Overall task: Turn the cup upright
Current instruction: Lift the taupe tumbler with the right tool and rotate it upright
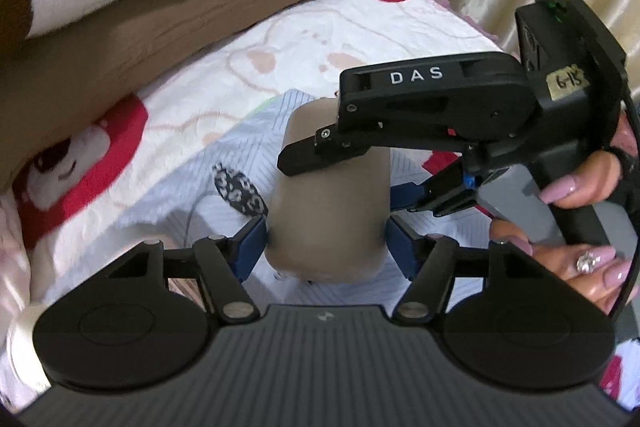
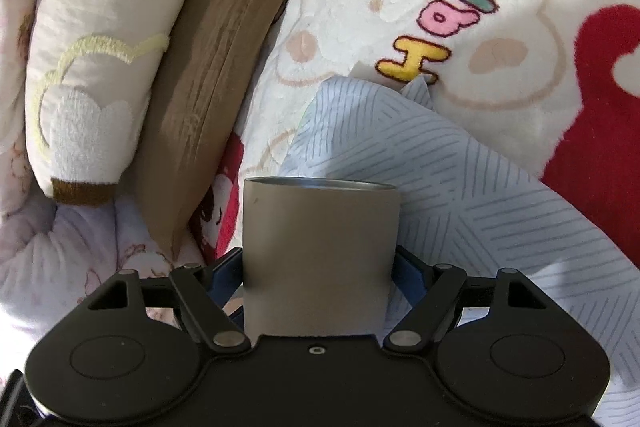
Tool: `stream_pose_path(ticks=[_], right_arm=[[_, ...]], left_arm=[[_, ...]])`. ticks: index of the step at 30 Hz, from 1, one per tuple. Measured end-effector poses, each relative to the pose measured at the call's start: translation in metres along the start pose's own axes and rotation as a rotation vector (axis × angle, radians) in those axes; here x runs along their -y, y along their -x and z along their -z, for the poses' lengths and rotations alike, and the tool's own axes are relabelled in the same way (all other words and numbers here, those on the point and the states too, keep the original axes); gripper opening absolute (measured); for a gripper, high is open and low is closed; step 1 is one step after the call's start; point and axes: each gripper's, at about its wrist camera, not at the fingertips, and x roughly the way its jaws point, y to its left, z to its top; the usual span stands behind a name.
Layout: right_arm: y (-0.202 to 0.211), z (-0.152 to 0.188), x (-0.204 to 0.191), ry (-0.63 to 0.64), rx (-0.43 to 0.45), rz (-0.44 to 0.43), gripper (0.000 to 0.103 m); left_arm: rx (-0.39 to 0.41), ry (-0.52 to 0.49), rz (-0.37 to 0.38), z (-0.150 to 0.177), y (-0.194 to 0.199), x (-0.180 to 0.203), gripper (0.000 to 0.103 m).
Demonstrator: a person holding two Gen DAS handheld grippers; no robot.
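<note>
Blanket (image 2: pixel 500 39) fills most of what I see, white plush with red patches and "HAPPY" lettering far right in my right view. A brown pillow (image 2: pixel 216 75) lies along its left side, with a cream cushion (image 2: pixel 104 39) beyond that. Nearer, a pale striped cloth (image 2: pixel 480 195) is spread on the blanket. The cup (image 2: pixel 320 259), grey-brown, sits between both pairs of fingers, over the cloth. In my right view its rim points away from the camera. My left gripper (image 1: pixel 326 247) has its blue pads against the cup's 2 sides, pinching it. My right gripper (image 2: pixel 318 281) reaches in from the right in the left view; its pads press the cup's sides too. A hand (image 1: pixel 592 227) with pink nails and a ring holds that gripper's handle.
</note>
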Motion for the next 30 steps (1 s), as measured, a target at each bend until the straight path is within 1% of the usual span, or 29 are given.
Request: stream_pose_path(ticks=[4, 7, 12, 16, 20, 25, 30], right_arm=[[0.006, 0.003, 0.005, -0.006, -0.058, 0.019, 0.082], [0.011, 0.011, 0.010, -0.001, -0.113, 0.041, 0.082], [0.020, 0.032, 0.021, -0.015, -0.186, 0.045, 0.082], [0.025, 0.057, 0.023, 0.021, -0.238, 0.056, 0.082], [0.029, 0.082, 0.019, 0.083, -0.279, 0.079, 0.082], [0.032, 0.110, 0.010, 0.180, -0.316, 0.106, 0.082], [0.027, 0.139, 0.005, 0.216, -0.388, 0.115, 0.082]], left_arm=[[-0.056, 0.049, 0.004, 0.005, 0.004, 0.008, 0.064], [-0.093, 0.080, 0.007, 0.016, 0.010, 0.017, 0.064], [-0.120, 0.111, -0.004, 0.043, 0.024, 0.035, 0.064], [-0.147, 0.152, 0.008, 0.068, 0.037, 0.043, 0.064], [-0.157, 0.193, 0.012, 0.093, 0.050, 0.050, 0.064], [-0.145, 0.258, 0.018, 0.125, 0.068, 0.051, 0.064], [-0.155, 0.287, 0.001, 0.156, 0.087, 0.052, 0.064]])
